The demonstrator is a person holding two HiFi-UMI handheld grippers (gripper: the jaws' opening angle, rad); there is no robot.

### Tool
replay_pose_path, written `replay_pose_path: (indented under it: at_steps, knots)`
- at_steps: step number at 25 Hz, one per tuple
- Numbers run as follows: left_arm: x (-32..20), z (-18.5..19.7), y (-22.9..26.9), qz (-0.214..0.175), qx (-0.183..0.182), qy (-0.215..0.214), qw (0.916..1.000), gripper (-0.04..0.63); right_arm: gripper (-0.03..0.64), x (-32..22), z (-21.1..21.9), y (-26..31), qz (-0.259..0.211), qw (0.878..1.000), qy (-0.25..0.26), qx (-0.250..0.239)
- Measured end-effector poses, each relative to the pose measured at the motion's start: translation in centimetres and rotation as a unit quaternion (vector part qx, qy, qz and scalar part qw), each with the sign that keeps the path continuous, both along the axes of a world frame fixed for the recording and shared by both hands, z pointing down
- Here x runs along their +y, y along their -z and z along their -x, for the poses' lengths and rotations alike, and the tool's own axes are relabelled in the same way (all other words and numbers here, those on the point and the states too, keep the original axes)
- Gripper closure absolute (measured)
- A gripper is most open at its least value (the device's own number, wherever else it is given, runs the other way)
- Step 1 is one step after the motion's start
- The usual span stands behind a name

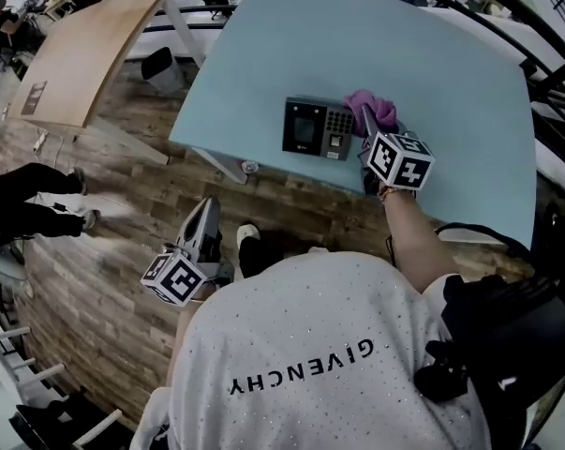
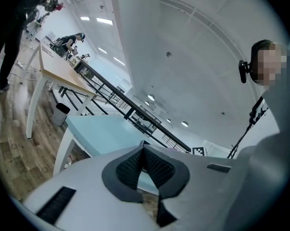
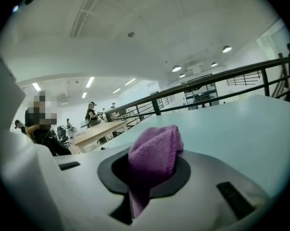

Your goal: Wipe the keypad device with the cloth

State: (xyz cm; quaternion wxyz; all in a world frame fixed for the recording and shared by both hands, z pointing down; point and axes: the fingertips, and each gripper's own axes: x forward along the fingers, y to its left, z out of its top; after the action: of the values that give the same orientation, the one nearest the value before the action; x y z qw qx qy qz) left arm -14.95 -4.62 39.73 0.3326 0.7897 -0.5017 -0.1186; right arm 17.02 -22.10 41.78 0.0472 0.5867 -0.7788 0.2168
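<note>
Where the head view looks down past a white shirt (image 1: pixel 301 345), the left tongs (image 1: pixel 205 216) hang low at the person's side, off the bench and over the wood floor (image 1: pixel 123 223). In the left gripper view their dark pads (image 2: pixel 129 167) meet at the tips. They are clenched with nothing between them, and a strip of bench and floor shows through the gap lower down.

Farther out, the right arm reaches to the bench's near edge, where the right tongs (image 1: pixel 366 120) point across the top. The right gripper view shows them clenched on the purple cloth (image 3: pixel 154 158). A bunched fold stands up out of the jaws and a tail hangs down between them.

From above, the cloth sits just beside the right end of the keypad (image 1: pixel 317 127), at the side where the keys are. Whether it touches the casing cannot be told. The keypad lies flat near the front edge of the pale blue bench (image 1: pixel 404 45), with its dark screen to the left of the keys.

Beyond, at the left, stands a wooden table (image 1: pixel 85 54), well apart from the bench. A person in dark clothes (image 1: pixel 20 204) is at the frame's left edge, and a black railing (image 1: pixel 544 73) curves round the far right.
</note>
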Motion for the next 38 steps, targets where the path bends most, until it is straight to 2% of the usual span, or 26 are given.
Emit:
replay_pose_path:
  at_steps: [5,8,10,13,17,22,25,28,31,34,36,38]
  knots:
    - [1.0,-0.1,-0.5,0.010,-0.011,0.025,0.9996,0.594,0.577,1.5,0.6,-1.4,-0.003,0.999,0.019,-0.026]
    - [0.9,-0.6,-0.6,0.005,-0.009,0.020,0.9997,0.594,0.577,2.4,0.8,-2.4,0.022,0.997,0.025,-0.071]
    - [0.8,-1.7,-0.5,0.004,-0.009,0.004,0.9999,0.594,0.577,3.3,1.2,-3.7,0.048,0.995,0.039,-0.073]
    - [0.3,-3.4,-0.1,0.002,-0.012,-0.018,0.9998,0.594,0.577,4.6,1.5,-5.3,0.077,0.994,0.063,-0.043]
    - [-0.4,-4.6,0.4,-0.008,-0.015,-0.030,0.9994,0.594,0.577,6.3,2.6,-7.1,0.092,0.992,0.086,0.008]
    - [-0.7,-7.2,0.4,-0.013,0.000,-0.069,0.9975,0.594,0.575,9.2,2.5,-10.4,0.171,0.975,0.117,0.078]
    - [-0.5,-8.8,1.0,-0.010,0.016,-0.094,0.9954,0.594,0.575,10.8,2.4,-10.8,0.197,0.967,0.131,0.095]
    - [-0.7,-10.1,1.5,-0.013,0.021,-0.113,0.9933,0.594,0.575,11.6,1.8,-10.1,0.207,0.966,0.129,0.085]
    - [-1.1,-10.7,2.1,-0.030,0.005,-0.120,0.9924,0.594,0.575,11.7,1.0,-7.5,0.172,0.977,0.121,0.028]
    - [-2.2,-11.6,4.5,-0.064,-0.007,-0.113,0.9915,0.594,0.577,10.4,-0.8,-1.4,0.092,0.990,0.102,-0.033]
    - [-2.9,-12.2,6.8,-0.092,-0.034,-0.115,0.9885,0.594,0.578,9.7,-2.2,3.4,0.031,0.995,0.086,-0.028]
    - [-3.7,-12.6,8.9,-0.119,-0.062,-0.114,0.9844,0.594,0.578,9.6,-3.6,7.4,-0.022,0.997,0.071,0.000]
